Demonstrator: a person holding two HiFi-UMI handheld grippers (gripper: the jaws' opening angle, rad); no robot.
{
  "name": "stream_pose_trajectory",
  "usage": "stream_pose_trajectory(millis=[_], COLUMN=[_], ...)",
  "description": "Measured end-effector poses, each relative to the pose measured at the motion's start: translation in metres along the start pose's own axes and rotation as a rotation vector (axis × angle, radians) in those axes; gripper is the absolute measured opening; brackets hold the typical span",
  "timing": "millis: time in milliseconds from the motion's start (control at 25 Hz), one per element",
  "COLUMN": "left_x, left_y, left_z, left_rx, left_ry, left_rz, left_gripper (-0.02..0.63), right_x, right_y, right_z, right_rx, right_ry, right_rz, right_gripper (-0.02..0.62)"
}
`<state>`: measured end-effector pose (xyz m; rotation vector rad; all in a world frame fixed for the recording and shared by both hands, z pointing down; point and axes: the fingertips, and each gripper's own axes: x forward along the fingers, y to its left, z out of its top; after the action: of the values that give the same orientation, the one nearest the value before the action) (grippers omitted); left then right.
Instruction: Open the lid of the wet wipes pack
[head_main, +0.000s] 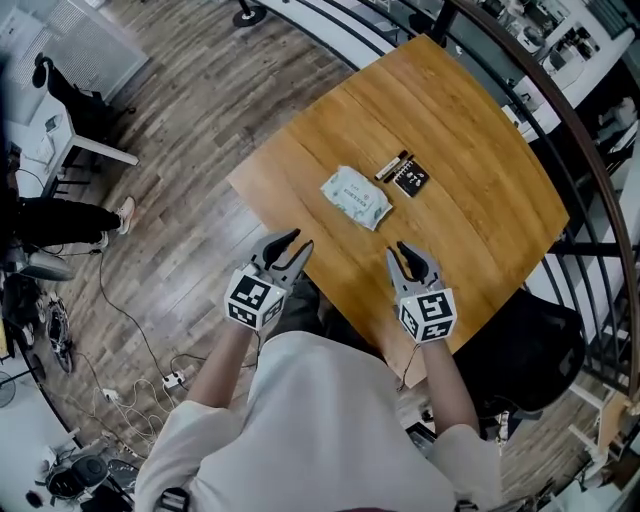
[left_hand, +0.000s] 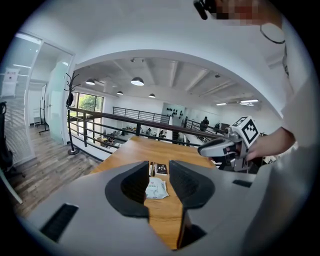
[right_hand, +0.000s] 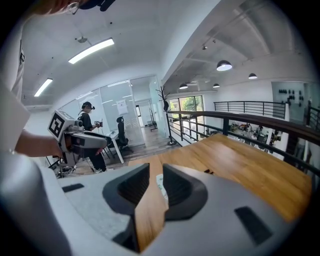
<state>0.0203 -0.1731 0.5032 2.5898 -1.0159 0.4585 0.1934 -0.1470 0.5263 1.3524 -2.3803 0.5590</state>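
Observation:
The wet wipes pack (head_main: 355, 196), white with pale green print, lies flat near the middle of the wooden table (head_main: 480, 150); its lid looks closed. My left gripper (head_main: 295, 243) hovers off the table's near left edge, open and holding nothing. My right gripper (head_main: 397, 251) is over the near edge, also open with nothing in it. Both point toward the pack and stay apart from it. In the left gripper view the pack (left_hand: 157, 189) shows between the jaws of the left gripper (left_hand: 159, 167). Only a sliver of the pack (right_hand: 159, 183) shows in the right gripper view, past the right gripper (right_hand: 156, 172).
A small black card (head_main: 412, 179) and a dark stick-shaped item (head_main: 391, 166) lie just beyond the pack. A dark railing (head_main: 560, 110) curves round the table's far side. A black chair (head_main: 525, 350) sits at the right. Cables (head_main: 130, 330) lie on the wood floor at the left.

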Motion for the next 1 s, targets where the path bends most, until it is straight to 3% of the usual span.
stream_pose_trajectory(millis=[600, 1000], left_x=[0.088, 0.144], left_y=[0.087, 0.103], left_z=[-0.036, -0.079], left_rx=[0.143, 0.197], left_ry=[0.109, 0.188], left_rz=[-0.195, -0.309], left_gripper=[0.117, 0.118], right_x=[0.092, 0.15], right_y=[-0.01, -0.023], right_z=[-0.007, -0.042], right_rx=[0.038, 0.003], right_ry=[0.103, 0.18], right_rz=[-0.06, -0.08], right_gripper=[0.071, 0.071])
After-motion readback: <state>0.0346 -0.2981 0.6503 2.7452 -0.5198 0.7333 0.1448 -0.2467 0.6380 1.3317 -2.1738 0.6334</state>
